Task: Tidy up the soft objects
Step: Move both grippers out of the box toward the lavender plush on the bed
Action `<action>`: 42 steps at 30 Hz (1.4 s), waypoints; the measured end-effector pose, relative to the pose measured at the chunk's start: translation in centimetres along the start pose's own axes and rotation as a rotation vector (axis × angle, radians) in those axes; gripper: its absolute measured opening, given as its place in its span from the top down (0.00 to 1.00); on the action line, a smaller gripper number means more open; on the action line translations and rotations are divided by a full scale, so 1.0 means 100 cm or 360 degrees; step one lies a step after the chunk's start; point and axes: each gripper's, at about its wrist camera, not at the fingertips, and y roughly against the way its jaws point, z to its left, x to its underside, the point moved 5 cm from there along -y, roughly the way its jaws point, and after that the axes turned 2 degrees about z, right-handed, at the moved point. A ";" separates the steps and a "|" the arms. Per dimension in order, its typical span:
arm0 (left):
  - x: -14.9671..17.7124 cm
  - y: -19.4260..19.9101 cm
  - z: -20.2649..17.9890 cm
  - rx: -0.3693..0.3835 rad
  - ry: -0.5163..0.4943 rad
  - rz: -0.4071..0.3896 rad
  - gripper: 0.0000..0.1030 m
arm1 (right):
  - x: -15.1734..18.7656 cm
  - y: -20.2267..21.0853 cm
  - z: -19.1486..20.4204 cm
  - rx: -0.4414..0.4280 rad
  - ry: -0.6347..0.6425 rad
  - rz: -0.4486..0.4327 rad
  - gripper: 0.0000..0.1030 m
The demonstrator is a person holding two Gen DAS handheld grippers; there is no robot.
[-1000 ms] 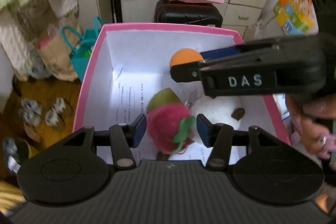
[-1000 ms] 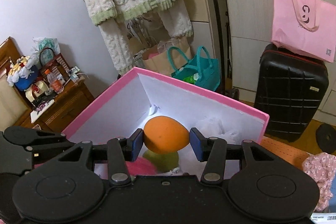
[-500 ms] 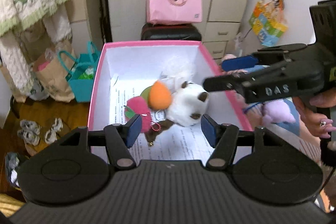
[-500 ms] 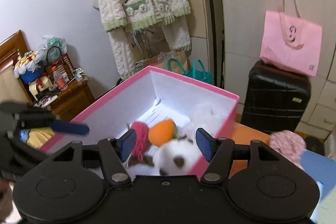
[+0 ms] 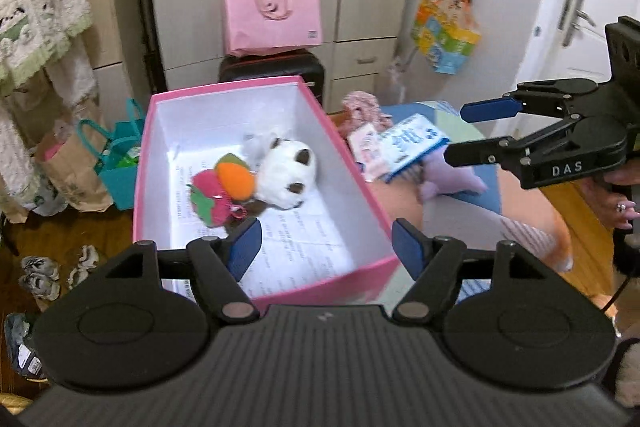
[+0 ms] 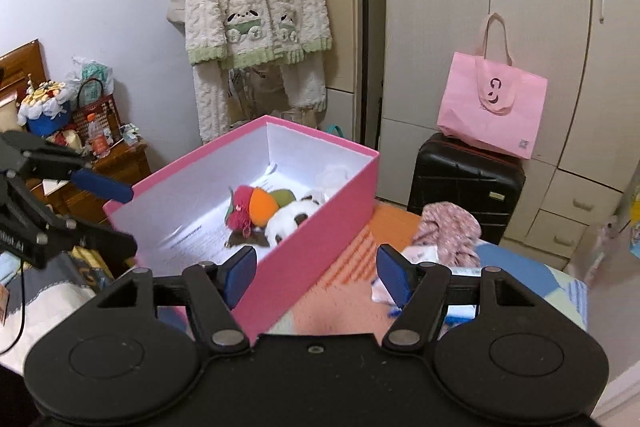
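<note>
Both grippers, left (image 5: 326, 243) and right (image 6: 316, 273), hung empty with fingers spread beside the pink box (image 5: 352, 163) holding plush toys (image 5: 286, 173), while right of it a light, squashy purple plush (image 5: 440, 181) probably needed a mid-body pinch

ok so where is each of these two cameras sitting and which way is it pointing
Left wrist: on the left gripper, facing down into the pink box from its near end; its open fingers show, the right gripper at right.
Right wrist: on the right gripper, facing the box's long side toward the wardrobe; its open fingers show, the left gripper at left.
Shared: box, panda plush, pink bag.
</note>
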 end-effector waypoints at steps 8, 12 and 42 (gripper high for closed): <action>0.004 0.013 -0.042 0.0169 -0.0073 0.0017 0.27 | 0.037 0.036 -0.007 0.0075 0.0034 0.0075 0.23; 0.005 0.002 -0.070 0.0235 -0.0127 0.0058 0.27 | 0.058 0.047 -0.015 0.0114 0.0013 0.0099 0.21; -0.023 -0.148 -0.148 0.0321 -0.0081 0.0110 0.26 | 0.122 -0.012 -0.107 0.0085 0.0012 -0.0065 0.16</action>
